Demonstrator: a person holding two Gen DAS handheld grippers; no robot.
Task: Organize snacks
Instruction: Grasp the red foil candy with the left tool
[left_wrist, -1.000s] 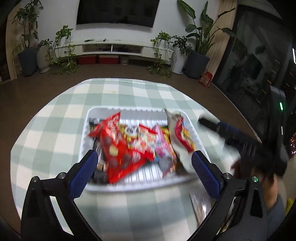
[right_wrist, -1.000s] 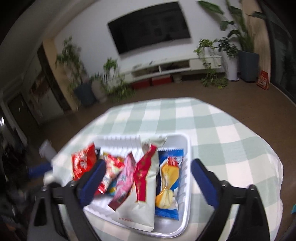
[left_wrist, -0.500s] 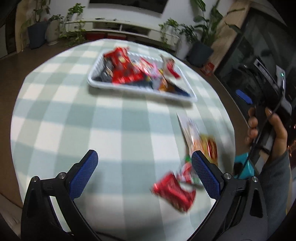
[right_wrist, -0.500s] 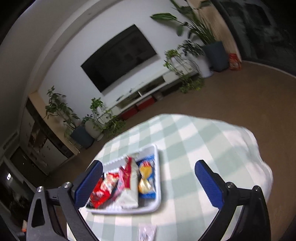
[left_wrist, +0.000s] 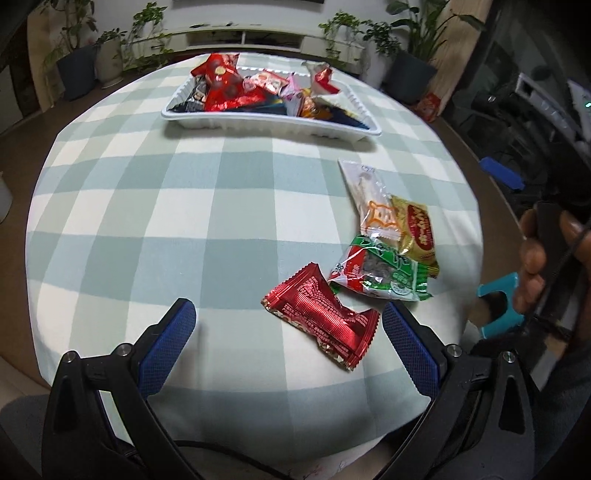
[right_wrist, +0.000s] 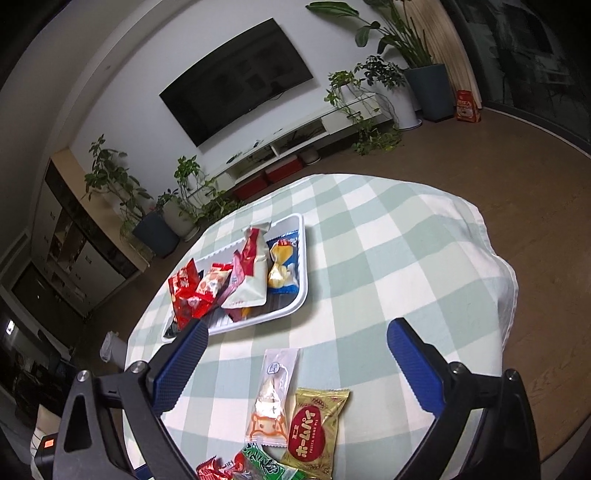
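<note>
A white tray (left_wrist: 258, 122) holding several snack packets sits at the far side of the checked table; it also shows in the right wrist view (right_wrist: 295, 306). Loose packets lie near the front right: a red foil packet (left_wrist: 321, 317), a green-and-red packet (left_wrist: 380, 273), a clear packet with an orange animal print (left_wrist: 373, 206) and a gold packet (left_wrist: 417, 229). The clear packet (right_wrist: 273, 398) and gold packet (right_wrist: 314, 424) lie between my right fingers. My left gripper (left_wrist: 288, 343) is open and empty over the front edge, just before the red packet. My right gripper (right_wrist: 295, 365) is open and empty.
The round table's green-and-white cloth (left_wrist: 166, 206) drops off at the right edge (right_wrist: 498, 288). A hand holding the other gripper's handle (left_wrist: 543, 258) is at the right. Potted plants (right_wrist: 424, 74), a TV (right_wrist: 236, 77) and a low cabinet stand behind.
Both grippers pulled back from the tray toward the table's near edge. The loose packets at the front right, unseen a second ago, are now close in both views.
</note>
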